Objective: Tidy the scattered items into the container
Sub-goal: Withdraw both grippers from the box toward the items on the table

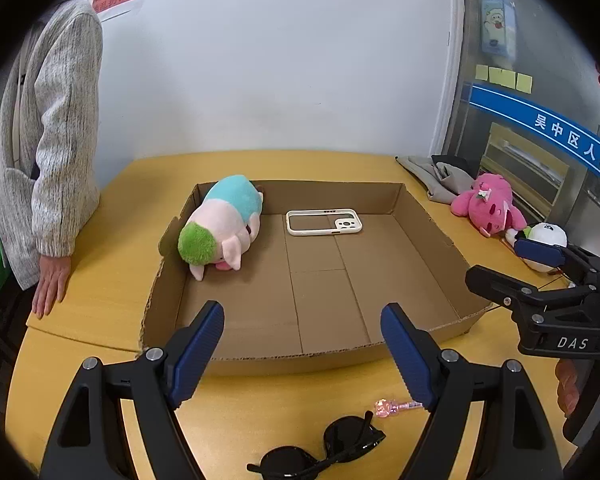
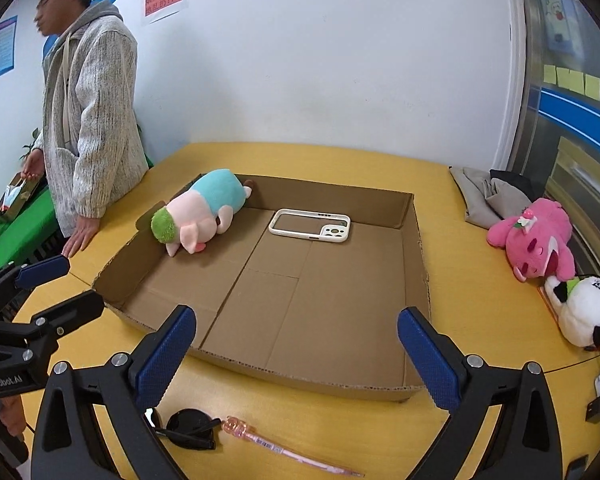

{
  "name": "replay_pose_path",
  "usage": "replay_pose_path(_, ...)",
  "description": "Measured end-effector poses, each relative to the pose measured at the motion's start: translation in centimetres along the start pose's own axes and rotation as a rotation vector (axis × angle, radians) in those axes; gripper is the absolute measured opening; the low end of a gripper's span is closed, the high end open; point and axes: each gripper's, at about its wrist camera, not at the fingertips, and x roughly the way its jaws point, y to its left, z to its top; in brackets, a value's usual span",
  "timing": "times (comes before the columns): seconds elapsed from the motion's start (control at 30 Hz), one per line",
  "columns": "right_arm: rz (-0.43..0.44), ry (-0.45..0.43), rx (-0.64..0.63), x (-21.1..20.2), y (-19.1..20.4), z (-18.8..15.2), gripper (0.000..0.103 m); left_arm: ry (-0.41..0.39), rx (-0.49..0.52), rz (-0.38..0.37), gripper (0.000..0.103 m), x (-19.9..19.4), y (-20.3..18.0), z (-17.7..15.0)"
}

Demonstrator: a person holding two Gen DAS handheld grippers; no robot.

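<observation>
Two things lie inside the shallow cardboard tray at frame centre: a plush pig with a blue back and green tuft against its left wall, and a white phone case flat on the floor near the back wall. Black sunglasses and a pink pen rest on the yellow table at the lower edge, outside the tray. At right sit a pink plush and a panda plush, touching. Left gripper and right gripper both stand released, nothing between the pads. A person in a grey cardigan rests a hand on the table at left.
</observation>
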Motion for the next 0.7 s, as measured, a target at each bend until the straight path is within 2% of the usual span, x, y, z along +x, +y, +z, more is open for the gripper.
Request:
replay_pose_path(0.37,0.013,-0.005,0.019,-0.3,0.2,-1.0,0.102,0.018,-0.018,-0.006,0.081,-0.4,0.2,-1.5)
replay_pose_path(0.7,0.037,0.005,0.006,0.6,0.5,-1.3,0.102,0.072,-0.028,-0.024,0.081,0.2,1.0,-3.0)
